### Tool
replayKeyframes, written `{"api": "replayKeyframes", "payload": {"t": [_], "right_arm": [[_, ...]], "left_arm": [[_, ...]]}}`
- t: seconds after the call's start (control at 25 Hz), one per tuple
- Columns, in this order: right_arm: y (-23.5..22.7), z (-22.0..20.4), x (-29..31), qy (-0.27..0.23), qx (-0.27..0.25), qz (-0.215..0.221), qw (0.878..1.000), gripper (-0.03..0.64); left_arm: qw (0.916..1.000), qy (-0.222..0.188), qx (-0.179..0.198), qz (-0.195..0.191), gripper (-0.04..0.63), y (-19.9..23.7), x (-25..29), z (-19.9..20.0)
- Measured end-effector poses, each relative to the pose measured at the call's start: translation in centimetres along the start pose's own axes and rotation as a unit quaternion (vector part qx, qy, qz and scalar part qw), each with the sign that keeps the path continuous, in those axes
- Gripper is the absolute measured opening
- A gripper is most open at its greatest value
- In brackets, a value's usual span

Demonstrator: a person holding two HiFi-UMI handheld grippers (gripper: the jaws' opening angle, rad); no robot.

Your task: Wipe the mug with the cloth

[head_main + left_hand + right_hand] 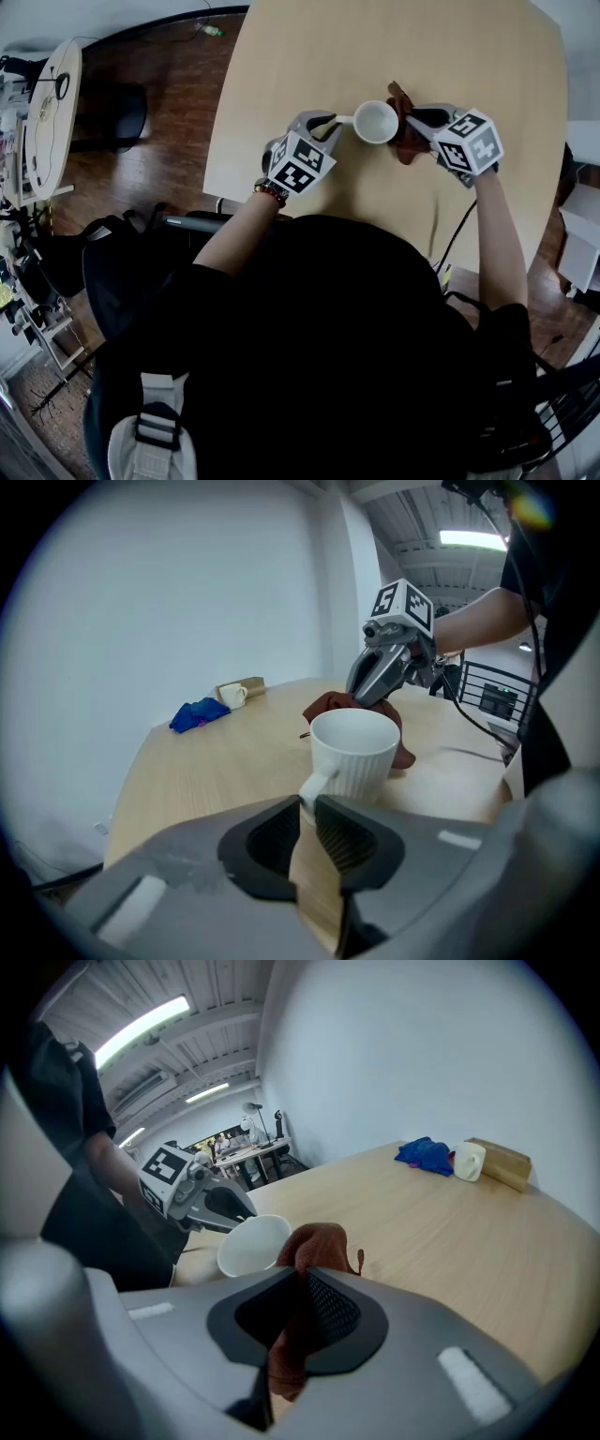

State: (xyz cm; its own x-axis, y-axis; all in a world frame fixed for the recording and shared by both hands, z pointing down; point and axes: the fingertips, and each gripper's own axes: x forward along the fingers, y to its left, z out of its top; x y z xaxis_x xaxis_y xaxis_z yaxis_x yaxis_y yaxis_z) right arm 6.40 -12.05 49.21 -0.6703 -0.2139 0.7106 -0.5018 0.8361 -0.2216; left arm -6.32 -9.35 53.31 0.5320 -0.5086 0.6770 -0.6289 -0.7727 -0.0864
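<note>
Wooden table (309, 56) | left tongs (330, 122) clamped on upright mug (377, 122) handle | right tongs (413, 120) clamped on cloth (409, 148) beside mug

I see the mug (376, 122) on the table (309, 56) at the frame's upper centre, with the cloth (406, 145) touching its right side.

Mug (376, 122) and cloth (405, 147) between left claw (330, 120), right claw (413, 119); open tabletop (375, 47) beyond.
</note>
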Motion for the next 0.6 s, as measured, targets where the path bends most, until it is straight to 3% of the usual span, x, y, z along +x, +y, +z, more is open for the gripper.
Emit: {"api": "replayKeyframes", "payload": {"t": [0.24,0.6], "right_arm": [[0.7,0.3,0.7,0.009,-0.010,0.040,0.999,0.034],[0.8,0.7,0.4,-0.001,0.001,0.070,0.998,0.032]], "left_arm": [[0.9999,-0.006,-0.001,0.016,0.045,1.2,0.7,0.4],[0.9983,-0.031,0.038,-0.032,0.031,2.9,2.6,2.4]]}}
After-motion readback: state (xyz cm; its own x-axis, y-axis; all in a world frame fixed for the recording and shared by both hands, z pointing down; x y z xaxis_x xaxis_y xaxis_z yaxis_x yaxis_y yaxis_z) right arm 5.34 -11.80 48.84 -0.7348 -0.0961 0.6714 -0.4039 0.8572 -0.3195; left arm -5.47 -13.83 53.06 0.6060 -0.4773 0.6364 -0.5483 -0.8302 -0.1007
